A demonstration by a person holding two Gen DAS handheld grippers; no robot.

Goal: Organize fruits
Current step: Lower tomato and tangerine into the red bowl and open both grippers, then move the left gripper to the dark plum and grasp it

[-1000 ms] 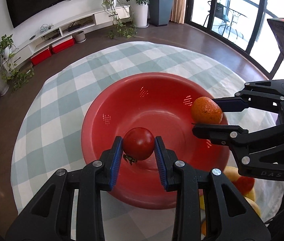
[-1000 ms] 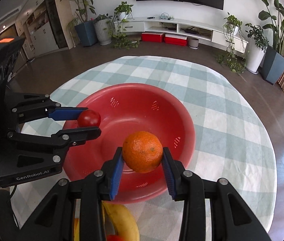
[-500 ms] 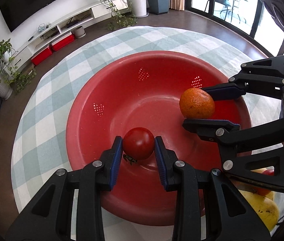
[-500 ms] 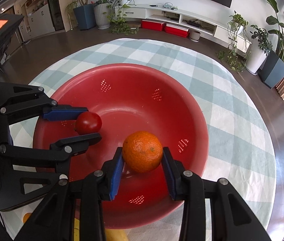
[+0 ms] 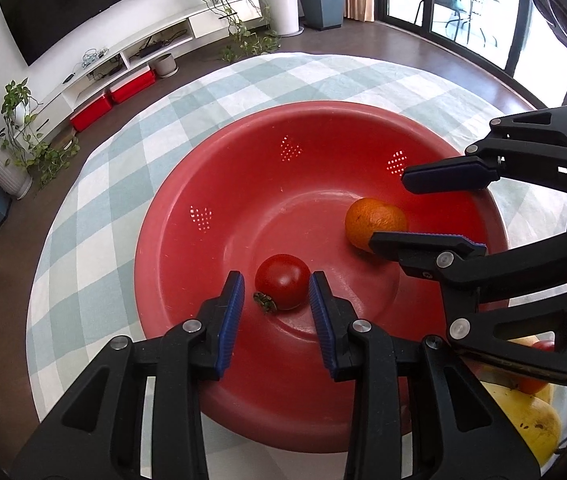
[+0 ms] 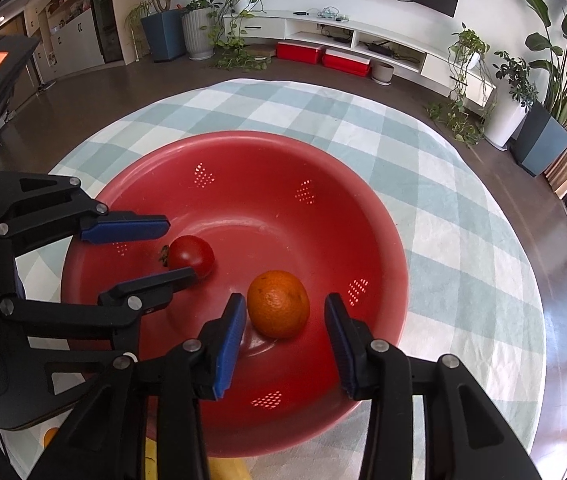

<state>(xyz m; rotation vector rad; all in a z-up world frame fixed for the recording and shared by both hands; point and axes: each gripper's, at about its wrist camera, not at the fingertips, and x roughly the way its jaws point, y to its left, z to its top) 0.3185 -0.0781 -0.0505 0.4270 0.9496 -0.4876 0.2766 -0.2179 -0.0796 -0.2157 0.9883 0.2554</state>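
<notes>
Left gripper (image 5: 275, 290) jaws opening around tomato (image 5: 282, 281) lying mid-frame in red bowl (image 5: 243, 152), right gripper (image 6: 285, 318) jaws opening around orange (image 6: 278, 304) lying lower centre, pads clear of both

Your left wrist camera sits just behind the left tool (image 5: 275, 300) and looks steeply down along its fingers into the red bowl (image 5: 243, 160) at close range, with the TV wall off to its upper left. Your right wrist camera sits the same way behind the right tool (image 6: 285, 328), facing the TV wall more squarely. Both views share the bowl, the checked worktop (image 6: 463, 208), and each other's tool entering from the side.
</notes>
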